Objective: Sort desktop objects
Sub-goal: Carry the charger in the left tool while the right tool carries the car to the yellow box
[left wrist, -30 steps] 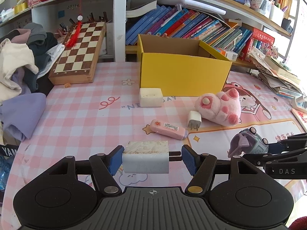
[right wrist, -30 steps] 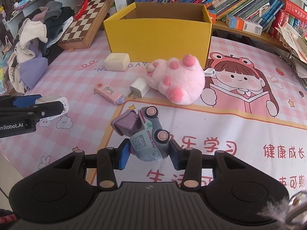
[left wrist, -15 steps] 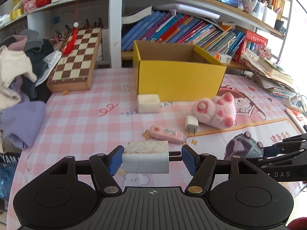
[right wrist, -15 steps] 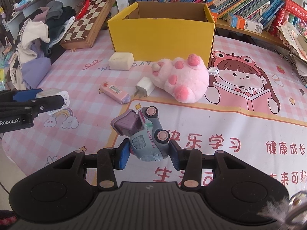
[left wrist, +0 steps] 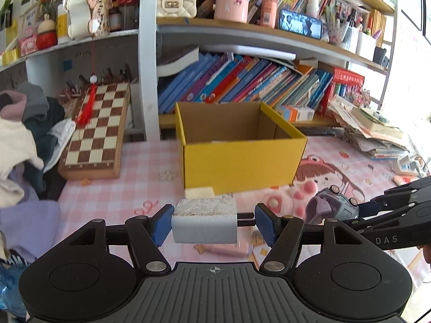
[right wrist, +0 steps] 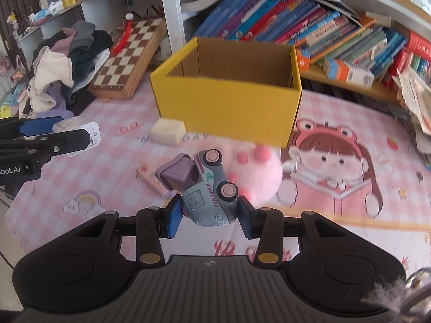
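Both claws have risen and come closer to the box since a second ago. My left gripper holds a white charger block, clamped between its blue pads. My right gripper is clamped on the toy truck. Below it lies the pink plush. Ahead of both stands the open yellow box.
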`<state>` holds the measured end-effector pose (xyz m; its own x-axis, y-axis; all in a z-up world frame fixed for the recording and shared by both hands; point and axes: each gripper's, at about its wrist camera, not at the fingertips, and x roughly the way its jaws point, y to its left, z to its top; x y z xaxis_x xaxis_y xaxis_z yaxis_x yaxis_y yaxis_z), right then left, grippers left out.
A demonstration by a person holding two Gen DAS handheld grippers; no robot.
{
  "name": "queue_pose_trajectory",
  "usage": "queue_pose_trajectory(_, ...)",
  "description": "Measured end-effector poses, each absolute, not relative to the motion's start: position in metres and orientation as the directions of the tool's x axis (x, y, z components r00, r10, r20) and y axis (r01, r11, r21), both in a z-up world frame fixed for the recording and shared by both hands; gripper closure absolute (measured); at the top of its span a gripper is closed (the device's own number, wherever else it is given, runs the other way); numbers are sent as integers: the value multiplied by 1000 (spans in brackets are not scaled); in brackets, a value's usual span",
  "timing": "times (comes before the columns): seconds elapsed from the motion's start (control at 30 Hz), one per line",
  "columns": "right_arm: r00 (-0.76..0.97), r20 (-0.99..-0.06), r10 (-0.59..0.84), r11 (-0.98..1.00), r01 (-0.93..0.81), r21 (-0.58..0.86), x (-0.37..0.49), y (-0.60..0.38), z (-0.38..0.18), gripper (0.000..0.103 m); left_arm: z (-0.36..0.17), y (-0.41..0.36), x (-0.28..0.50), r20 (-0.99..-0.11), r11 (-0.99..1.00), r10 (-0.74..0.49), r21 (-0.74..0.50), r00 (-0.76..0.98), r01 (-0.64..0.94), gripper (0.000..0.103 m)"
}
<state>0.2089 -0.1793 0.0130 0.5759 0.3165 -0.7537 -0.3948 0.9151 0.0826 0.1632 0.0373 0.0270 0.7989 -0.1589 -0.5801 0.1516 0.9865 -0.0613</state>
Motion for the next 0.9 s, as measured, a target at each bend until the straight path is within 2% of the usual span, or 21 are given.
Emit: queue_pose_trajectory(0.9,582,-690,430,834,-548,58,329,-193,63,62,75,2,256,-493,993,-105,-4,864,118,38)
